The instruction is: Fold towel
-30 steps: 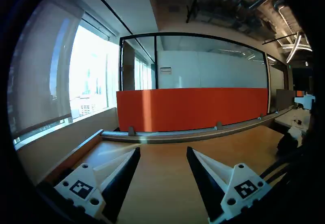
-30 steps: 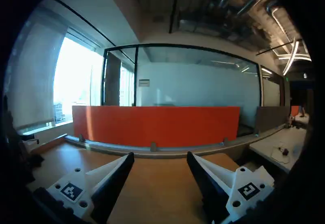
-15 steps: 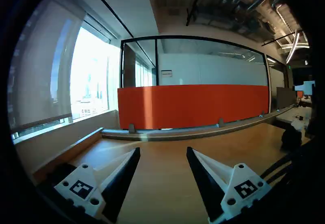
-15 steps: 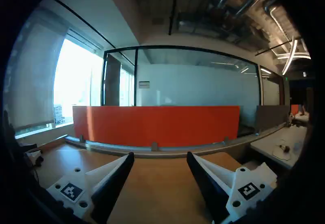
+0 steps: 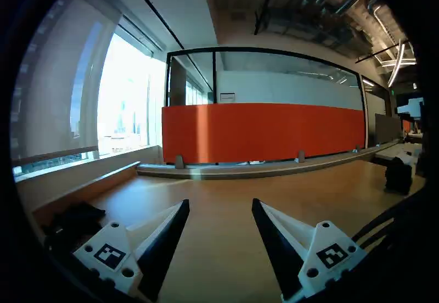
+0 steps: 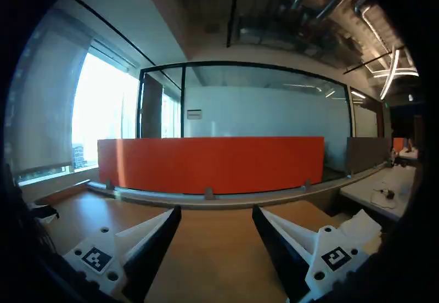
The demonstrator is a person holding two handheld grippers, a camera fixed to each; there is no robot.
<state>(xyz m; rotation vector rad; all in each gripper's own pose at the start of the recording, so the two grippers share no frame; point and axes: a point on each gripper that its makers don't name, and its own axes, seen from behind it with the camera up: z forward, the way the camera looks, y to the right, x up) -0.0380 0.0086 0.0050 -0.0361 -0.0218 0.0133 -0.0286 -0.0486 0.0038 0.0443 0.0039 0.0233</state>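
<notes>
Left hand-held gripper [image 5: 219, 201] gapes; desk [image 5: 236, 185] meets divider [image 5: 263, 133].

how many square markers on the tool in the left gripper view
2. One marker sits at lower left, a second marker at lower right, both on the left tool. Others may be hidden out of view.

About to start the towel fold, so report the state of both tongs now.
Left tongs: open, holding nothing.
Right tongs: open, holding nothing.
</notes>
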